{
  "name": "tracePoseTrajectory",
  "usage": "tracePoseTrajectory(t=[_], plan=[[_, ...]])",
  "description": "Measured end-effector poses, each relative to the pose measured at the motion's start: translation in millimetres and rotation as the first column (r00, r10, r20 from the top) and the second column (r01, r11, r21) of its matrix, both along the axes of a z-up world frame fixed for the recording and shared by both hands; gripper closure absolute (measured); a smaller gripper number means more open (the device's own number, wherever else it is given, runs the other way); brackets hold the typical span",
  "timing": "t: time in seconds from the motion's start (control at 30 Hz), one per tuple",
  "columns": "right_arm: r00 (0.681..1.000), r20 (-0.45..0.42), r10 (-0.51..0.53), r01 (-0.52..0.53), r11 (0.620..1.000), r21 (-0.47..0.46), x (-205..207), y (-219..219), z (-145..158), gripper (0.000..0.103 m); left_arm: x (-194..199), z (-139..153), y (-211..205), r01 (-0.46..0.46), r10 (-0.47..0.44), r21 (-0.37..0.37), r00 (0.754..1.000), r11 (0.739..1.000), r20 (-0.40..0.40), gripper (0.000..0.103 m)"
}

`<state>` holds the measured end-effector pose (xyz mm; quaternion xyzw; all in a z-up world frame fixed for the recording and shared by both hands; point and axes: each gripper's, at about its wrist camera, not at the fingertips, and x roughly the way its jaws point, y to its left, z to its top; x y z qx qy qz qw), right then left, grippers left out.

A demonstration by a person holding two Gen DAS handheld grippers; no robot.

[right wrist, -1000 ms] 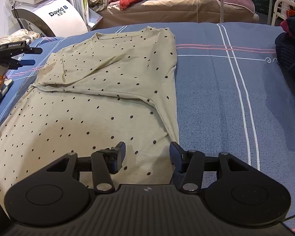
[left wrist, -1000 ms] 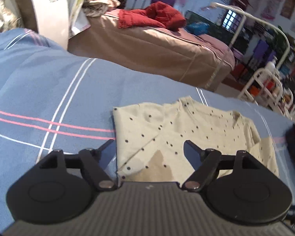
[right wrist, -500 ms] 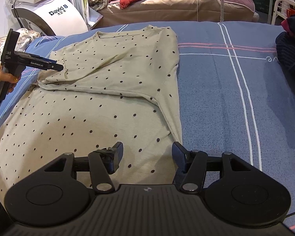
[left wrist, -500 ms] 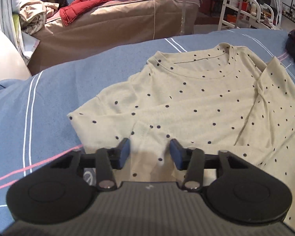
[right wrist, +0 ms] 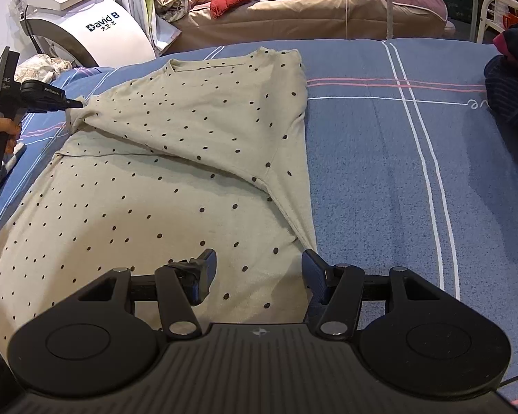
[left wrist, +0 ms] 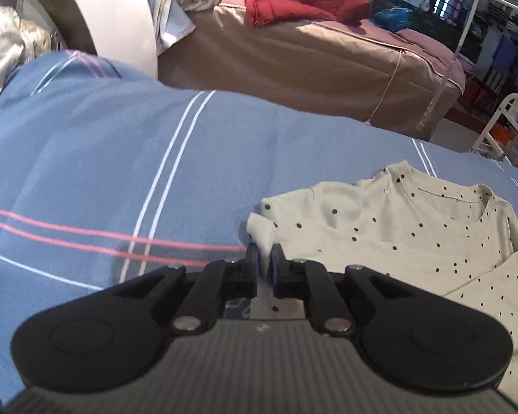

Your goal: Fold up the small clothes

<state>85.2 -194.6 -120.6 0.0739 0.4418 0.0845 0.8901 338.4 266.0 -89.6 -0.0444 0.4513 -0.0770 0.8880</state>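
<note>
Since the earlier frames, the left gripper has been brought to the sleeve end of the dotted T-shirt and its jaws have just been closing; they are now nearly together, with a fold of the sleeve cloth pinched between the pads. Seen from the right wrist view, the sleeve tip has been drawn up into a small peak at the gripper's tip, whereas before it lay flat. The right gripper has been kept where it was, its jaws spread wide over the shirt's lower right edge with nothing clamped.

"David B" is printed in dark blue, with smaller characters beneath that cannot be made out, on the white rounded machine behind the bed. Small white lettering is carried on the left gripper's body, too fine to be read with certainty. A curly white mark, possibly a letter, is stitched on the blue bedsheet near the dark clothes.

The T-shirt is pale beige with small black dots and a round neckline. It is spread on the blue striped sheet, its right sleeve folded in across the chest. A red garment is lying on the brown bed beyond.
</note>
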Motion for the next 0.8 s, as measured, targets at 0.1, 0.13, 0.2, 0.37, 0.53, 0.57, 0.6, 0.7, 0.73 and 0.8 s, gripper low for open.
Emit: tracePoseTrajectory(t=[0.1,0.13,0.2,0.37,0.53,0.57,0.6,0.7,0.73,0.8], plan=[[1.0,0.007,0.0,0.0,1.0,-0.005,0,0,2,0.011,-2,-5,-2,-0.015,0.017,0.089,0.999,0.996,-0.031,0.046],[1.0,0.011,0.003,-0.003,1.0,-0.012,0,1,3,0.011,-6,-4,0,-0.011,0.012,0.071,1.0,0.997,-0.016,0.025],[1.0,0.021,0.013,-0.012,0.999,-0.031,-1,2,4,0.011,-19,2,7,0.004,-0.004,-0.004,1.0,1.0,0.03,0.008],[0.999,0.047,0.018,-0.014,0.997,-0.073,2,1,5,0.011,-42,-1,14,0.025,-0.024,-0.022,0.999,0.999,0.028,0.007],[0.997,0.078,0.017,-0.01,0.995,-0.097,6,2,8,0.011,-53,-25,3,0.082,-0.081,0.039,0.996,0.996,-0.023,0.013],[0.996,0.084,0.021,-0.013,0.994,-0.105,7,2,8,0.011,-53,-28,2,0.075,-0.075,0.042,0.997,0.996,-0.011,0.013],[0.996,0.088,0.028,-0.017,0.993,-0.115,8,4,9,0.011,-54,-29,1,0.071,-0.071,0.041,0.997,0.997,0.012,0.018],[0.995,0.096,0.037,-0.022,0.988,-0.152,11,6,8,0.011,-53,-25,-8,0.092,-0.093,0.023,0.995,0.995,0.032,0.069],[0.994,0.098,0.038,-0.022,0.986,-0.162,12,6,8,0.011,-51,-20,-11,0.106,-0.106,-0.013,0.994,0.994,0.019,0.088],[0.994,0.106,0.042,-0.024,0.985,-0.17,15,7,8,0.011,-52,-11,-18,0.115,-0.115,-0.005,0.993,0.993,0.015,0.089]])
